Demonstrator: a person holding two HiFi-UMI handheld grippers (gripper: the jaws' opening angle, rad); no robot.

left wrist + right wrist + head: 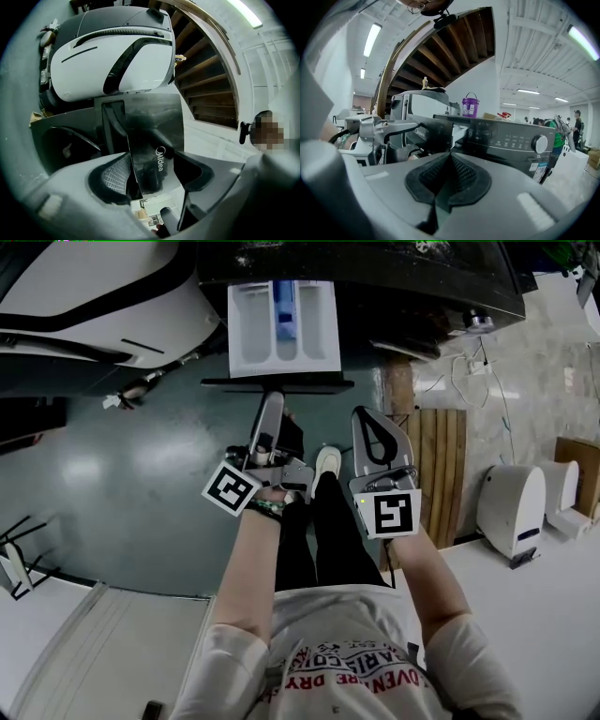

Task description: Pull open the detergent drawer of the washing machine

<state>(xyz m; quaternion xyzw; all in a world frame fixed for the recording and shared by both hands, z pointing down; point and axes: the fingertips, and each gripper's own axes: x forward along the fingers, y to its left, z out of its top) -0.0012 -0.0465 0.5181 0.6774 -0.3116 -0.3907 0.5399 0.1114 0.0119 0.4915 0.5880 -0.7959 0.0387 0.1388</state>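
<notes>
The detergent drawer stands pulled far out of the dark washing machine, showing white compartments and a blue insert. Its dark glossy front panel faces me. My left gripper, rolled on its side, has that panel with the Midea logo between its wide-set jaws, and the pads lie against the panel's edges. My right gripper hangs free to the right of the drawer. In the right gripper view its pads meet with nothing between them, and the control panel lies ahead.
A white and black machine stands at the left. Wooden planks lean at the right, beside a white appliance. A purple bucket sits on the machine's top. My own legs and a shoe are below the drawer.
</notes>
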